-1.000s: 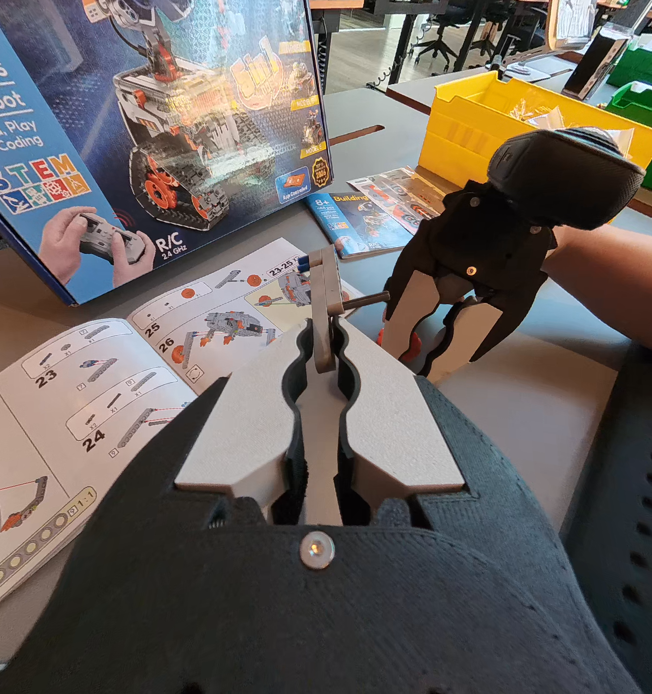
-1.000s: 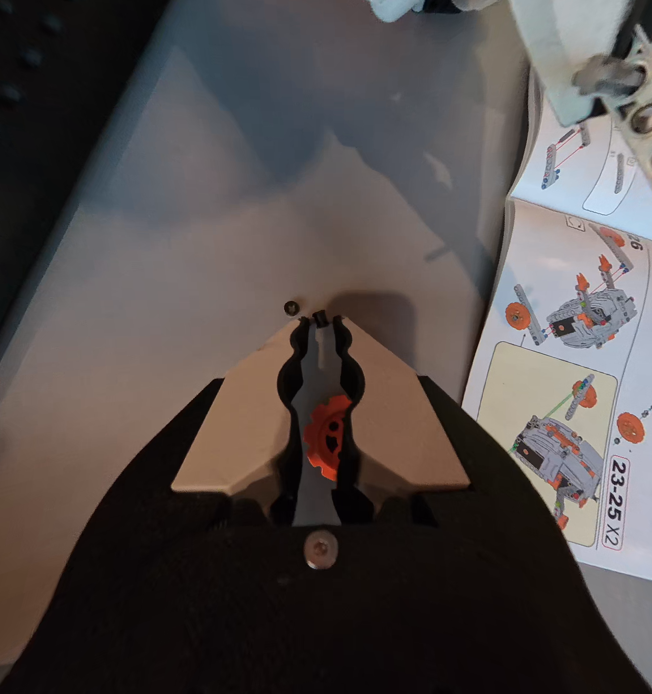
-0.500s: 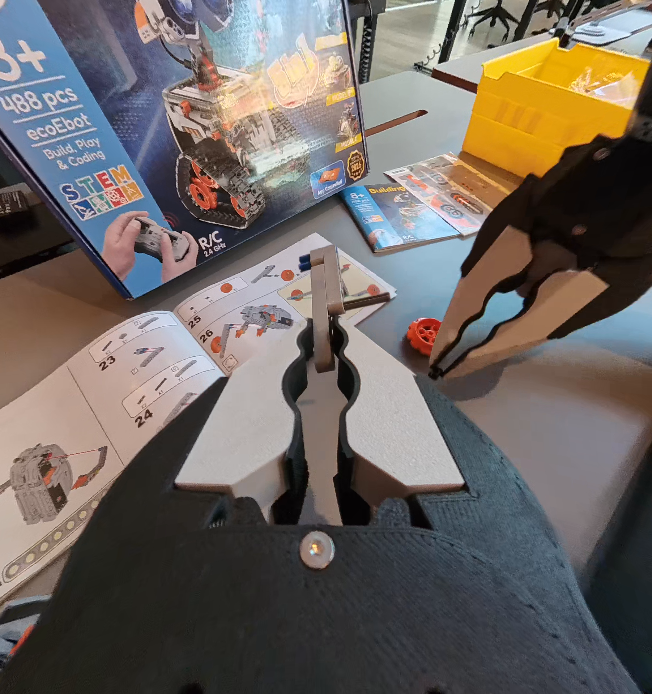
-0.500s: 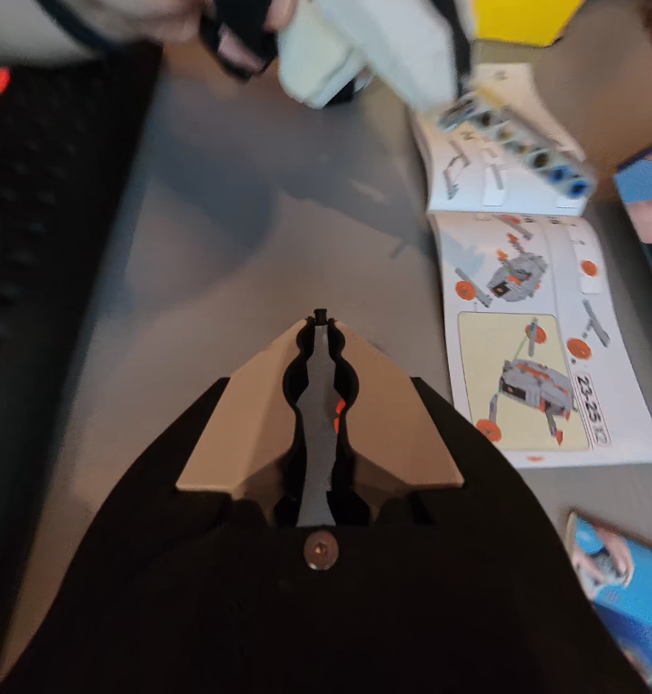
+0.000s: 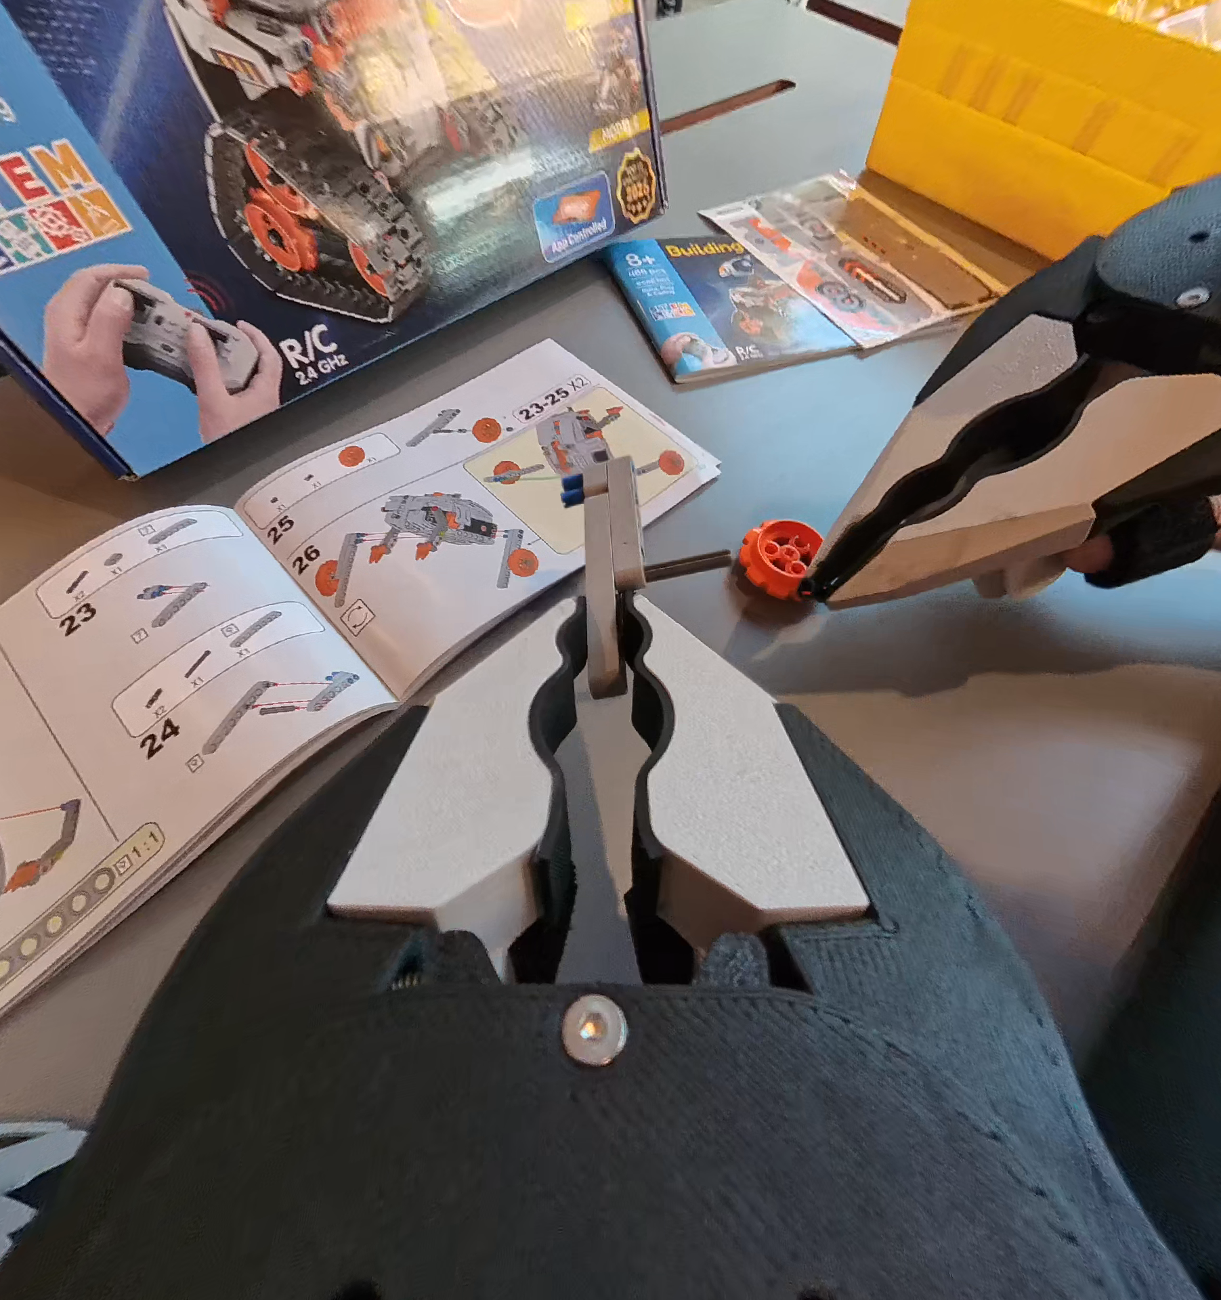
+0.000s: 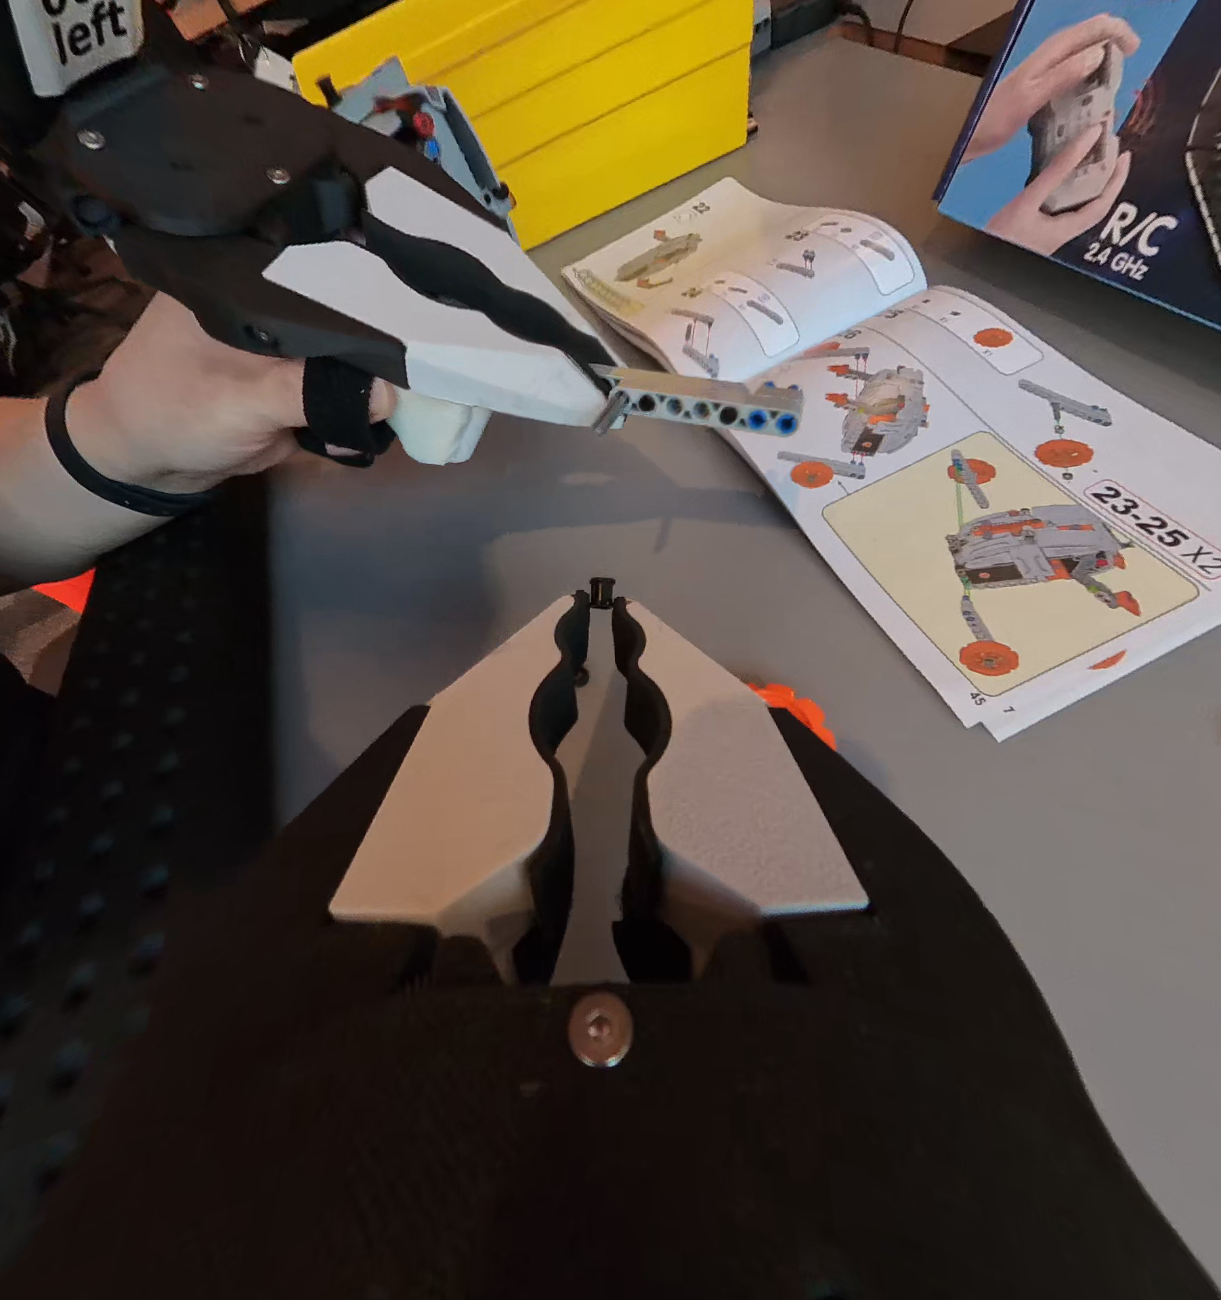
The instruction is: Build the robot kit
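Observation:
My left gripper [image 5: 604, 608] is shut on a grey holed beam [image 5: 611, 549] and holds it upright over the open booklet. The beam has blue pins at its far end and a dark axle [image 5: 692, 563] sticking out to the right. An orange wheel [image 5: 780, 559] lies on the table just past the axle's tip. My right gripper [image 6: 600, 598] is shut on a small black piece [image 6: 600, 587] at its tips. In the left wrist view its tips [image 5: 815, 587] sit beside the wheel. The right wrist view also shows the left gripper [image 6: 604, 397], the beam [image 6: 706, 408] and the wheel's edge [image 6: 797, 707].
An open instruction booklet [image 5: 241, 633] lies on the grey table in front of a big blue toy box [image 5: 312, 176]. A small booklet [image 5: 720, 309] and a printed sheet [image 5: 853, 260] lie by a yellow bin [image 5: 1050, 119]. A black perforated mat [image 6: 136, 703] lies near me. My right fingertips sit around 7 cm from my left ones.
The right gripper has risen from pointing down over the orange wheel and swung level, its tips now beside the wheel. The left gripper still holds the beam and has shifted slightly.

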Action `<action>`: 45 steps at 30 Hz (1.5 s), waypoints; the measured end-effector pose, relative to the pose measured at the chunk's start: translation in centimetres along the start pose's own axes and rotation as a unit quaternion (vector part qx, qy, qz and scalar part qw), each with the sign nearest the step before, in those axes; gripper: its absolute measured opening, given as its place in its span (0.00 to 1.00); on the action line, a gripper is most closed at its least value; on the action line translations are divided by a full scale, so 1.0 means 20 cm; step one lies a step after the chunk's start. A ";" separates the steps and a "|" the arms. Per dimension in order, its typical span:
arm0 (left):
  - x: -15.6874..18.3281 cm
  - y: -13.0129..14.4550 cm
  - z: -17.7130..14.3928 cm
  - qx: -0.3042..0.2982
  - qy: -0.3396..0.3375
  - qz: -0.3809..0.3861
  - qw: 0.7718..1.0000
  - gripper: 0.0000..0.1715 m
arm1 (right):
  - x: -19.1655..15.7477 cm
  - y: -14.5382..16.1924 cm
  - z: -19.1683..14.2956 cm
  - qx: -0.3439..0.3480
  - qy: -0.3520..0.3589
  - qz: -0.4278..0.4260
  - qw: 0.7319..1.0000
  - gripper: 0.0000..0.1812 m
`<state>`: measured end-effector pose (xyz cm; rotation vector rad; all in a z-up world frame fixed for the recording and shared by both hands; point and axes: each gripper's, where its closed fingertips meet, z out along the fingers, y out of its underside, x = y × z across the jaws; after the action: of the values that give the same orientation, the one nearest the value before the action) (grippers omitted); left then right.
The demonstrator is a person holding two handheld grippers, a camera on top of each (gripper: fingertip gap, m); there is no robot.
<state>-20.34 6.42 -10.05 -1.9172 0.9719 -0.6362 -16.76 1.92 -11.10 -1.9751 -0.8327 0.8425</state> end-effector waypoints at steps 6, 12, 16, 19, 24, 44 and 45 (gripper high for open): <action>0.03 0.04 0.04 -0.025 0.001 0.046 0.999 0.04 | 0.02 0.01 -0.01 -0.006 0.018 -0.035 0.999 0.03; 0.02 0.03 0.03 -0.015 0.003 0.036 0.999 0.04 | 0.09 0.02 -0.03 -0.002 0.043 -0.050 0.998 0.03; -0.01 0.03 0.04 -0.013 0.000 0.022 1.000 0.04 | 0.11 0.01 -0.03 0.002 0.049 -0.048 0.998 0.03; -0.02 0.04 0.04 -0.012 -0.004 0.012 1.000 0.04 | 0.12 0.02 -0.03 0.005 0.046 -0.042 0.998 0.03; -0.01 0.04 0.05 -0.013 0.008 -0.007 1.000 0.04 | 0.13 0.01 -0.04 0.011 0.052 -0.044 0.998 0.03; 0.03 0.02 0.09 0.000 0.021 -0.001 1.000 0.04 | 0.10 -0.07 -0.03 0.020 0.140 -0.209 0.968 0.03; 0.03 0.02 0.09 0.004 0.020 -0.006 1.000 0.04 | 0.10 -0.07 -0.03 0.013 0.146 -0.219 0.965 0.02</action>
<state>-18.81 6.74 -11.24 -1.9118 0.9821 -0.6873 -15.53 3.88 -10.26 -1.7393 -1.0212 0.2943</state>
